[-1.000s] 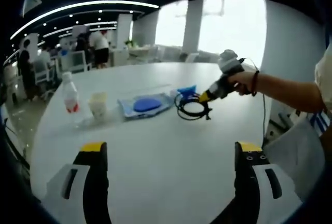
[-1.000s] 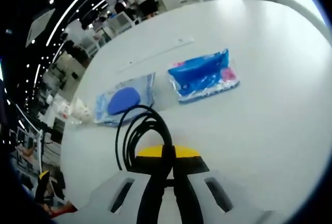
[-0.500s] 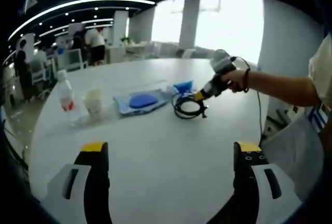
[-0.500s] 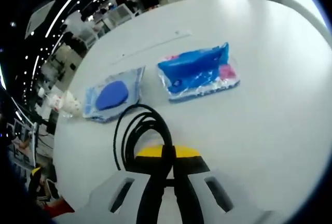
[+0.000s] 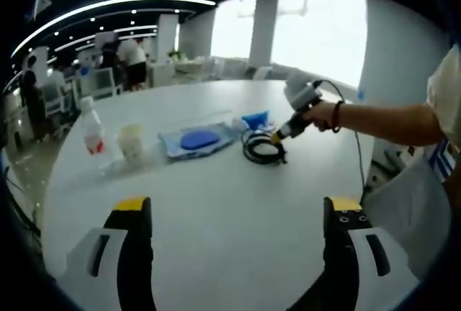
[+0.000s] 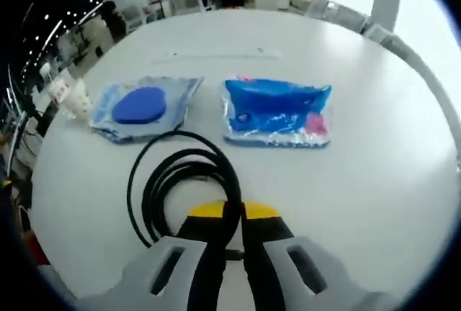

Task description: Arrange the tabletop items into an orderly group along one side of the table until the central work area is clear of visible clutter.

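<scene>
Your right gripper [image 6: 232, 214] clamps the cable coil [image 6: 184, 181], left gripper [image 5: 234, 214] open and empty; pouches, cup, bottle remain unsorted mid-surface.

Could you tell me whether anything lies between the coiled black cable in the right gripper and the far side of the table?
Yes. Just beyond the black cable, held in the right gripper, lie two packets side by side: a clear packet with a blue disc and a blue packet. Bare table shows beside them.
</scene>
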`<state>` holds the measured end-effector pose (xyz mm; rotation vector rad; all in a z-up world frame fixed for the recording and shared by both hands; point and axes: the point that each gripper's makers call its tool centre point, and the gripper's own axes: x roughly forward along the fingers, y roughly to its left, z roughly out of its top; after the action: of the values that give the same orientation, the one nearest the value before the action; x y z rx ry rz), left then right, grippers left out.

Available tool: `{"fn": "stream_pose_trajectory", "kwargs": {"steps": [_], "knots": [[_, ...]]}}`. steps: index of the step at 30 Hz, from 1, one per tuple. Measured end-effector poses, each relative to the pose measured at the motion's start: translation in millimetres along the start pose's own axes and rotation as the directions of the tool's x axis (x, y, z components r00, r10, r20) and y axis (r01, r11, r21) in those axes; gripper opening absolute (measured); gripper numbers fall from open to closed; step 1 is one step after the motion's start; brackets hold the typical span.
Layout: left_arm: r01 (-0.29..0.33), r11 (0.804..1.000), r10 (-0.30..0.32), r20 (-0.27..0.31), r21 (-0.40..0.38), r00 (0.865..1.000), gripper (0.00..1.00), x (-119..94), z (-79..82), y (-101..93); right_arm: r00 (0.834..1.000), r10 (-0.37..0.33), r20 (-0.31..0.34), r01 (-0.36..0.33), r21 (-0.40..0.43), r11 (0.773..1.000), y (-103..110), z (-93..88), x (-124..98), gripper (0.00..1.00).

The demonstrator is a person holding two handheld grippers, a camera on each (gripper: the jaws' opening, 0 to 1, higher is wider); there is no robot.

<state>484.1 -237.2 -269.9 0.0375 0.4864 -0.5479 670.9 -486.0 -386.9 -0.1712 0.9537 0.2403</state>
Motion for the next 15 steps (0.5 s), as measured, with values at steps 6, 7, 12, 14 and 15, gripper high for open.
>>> {"fn": "stream_pose_trajectory", "kwargs": {"steps": [6,7,12,14,15], "knots": [[-0.003,1.000,0.003,-0.002,-0.002,1.000,0.96,0.5,-0.3,0.8,0.999,0.004,0.054,-0.005,0.028,1.000,-0.8,7.0,-2.8,0.20],[-0.006,1.000,0.006,-0.003,-0.002,1.000,0.96,0.6,-0.2,1.2,0.998,0.006,0.064,-0.008,0.043,0.999,-1.0,8.9,-3.8,0.24],[-0.015,1.000,0.015,-0.002,0.009,1.000,0.97,0.3,0.5,2.5,0.994,0.040,0.097,-0.048,0.082,0.995,1.7,14.5,-9.5,0.35],[-0.016,1.000,0.016,0.000,0.008,1.000,0.97,0.0,0.9,2.8,0.993,0.057,0.103,-0.067,0.095,0.993,4.5,15.1,-11.5,0.40],[-0.016,1.000,0.016,0.001,0.008,1.000,0.97,-0.1,1.1,2.9,0.993,0.060,0.105,-0.070,0.098,0.993,5.0,15.2,-12.3,0.45]]}}
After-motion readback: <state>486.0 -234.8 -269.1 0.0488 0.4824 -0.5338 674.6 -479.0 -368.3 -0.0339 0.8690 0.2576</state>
